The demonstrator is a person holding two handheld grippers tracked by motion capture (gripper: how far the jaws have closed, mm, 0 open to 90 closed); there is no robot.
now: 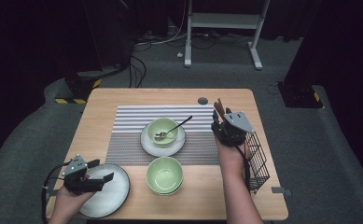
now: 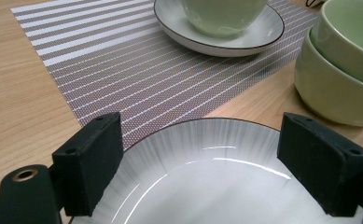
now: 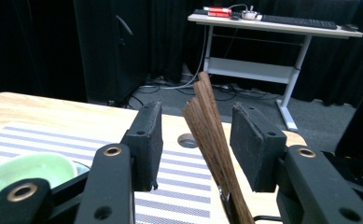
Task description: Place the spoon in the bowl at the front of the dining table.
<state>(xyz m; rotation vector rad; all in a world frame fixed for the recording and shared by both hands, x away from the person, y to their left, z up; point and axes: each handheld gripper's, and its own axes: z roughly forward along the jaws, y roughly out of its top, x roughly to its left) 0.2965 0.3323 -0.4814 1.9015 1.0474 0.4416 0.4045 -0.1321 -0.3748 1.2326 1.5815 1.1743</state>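
Brown chopsticks (image 1: pixel 219 108) stand upright in a black wire basket (image 1: pixel 258 161) at the table's right edge. My right gripper (image 1: pixel 220 122) is level with their tops. In the right gripper view the chopsticks (image 3: pixel 212 135) rise between the jaws of my right gripper (image 3: pixel 198 128), with a gap showing on each side, so it is open. My left gripper (image 1: pixel 100 171) hovers open over a grey-white plate (image 1: pixel 111 198) at the front left. In the left gripper view, the jaws of my left gripper (image 2: pixel 202 140) stand wide on either side of the far rim of the plate (image 2: pixel 207 182).
A striped placemat (image 1: pixel 128 135) lies mid-table. On it, a saucer (image 1: pixel 149 147) carries a green bowl (image 1: pixel 163 130) with a spoon (image 1: pixel 177 127) in it. Two stacked green bowls (image 1: pixel 164 175) sit at the front centre, close to the right of the plate.
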